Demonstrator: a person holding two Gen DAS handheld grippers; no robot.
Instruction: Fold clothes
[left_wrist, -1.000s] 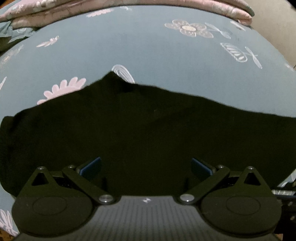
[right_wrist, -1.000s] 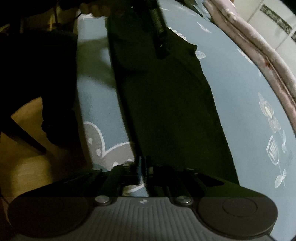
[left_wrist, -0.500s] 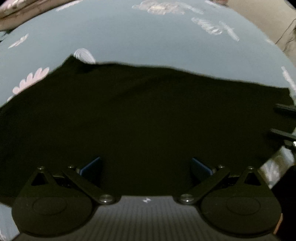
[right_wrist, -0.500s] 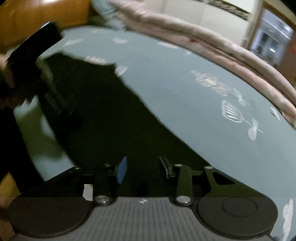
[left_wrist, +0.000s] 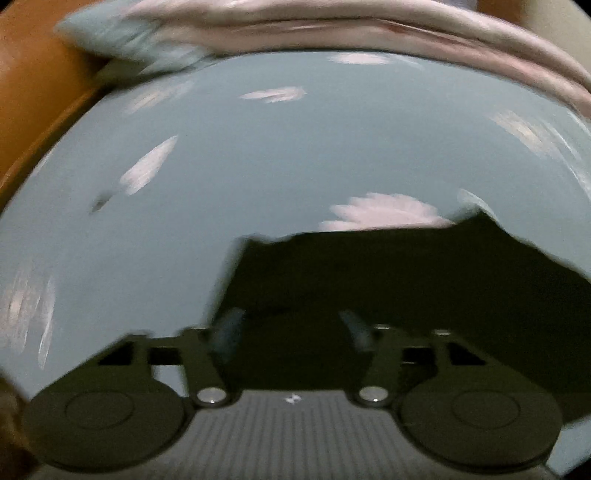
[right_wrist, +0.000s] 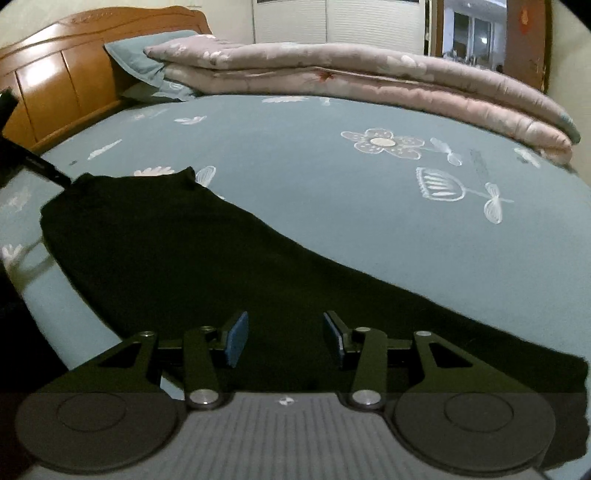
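Black garment flat on the bed, both grippers low over it, nothing gripped yet.

The black garment lies as a long strip on the blue flowered bed sheet, near the front edge of the bed. The left gripper is over one end of the garment; its fingers are closing, half apart, with cloth under them, but the blur does not let me see that they pinch it. The right gripper holds its fingers half apart above the cloth, holding nothing. The risk, I think, is that the left fingers close on the top layer only, or also take the sheet, because the hand moves fast. Then the fold would go crooked, or the garment could slide toward the bed edge.
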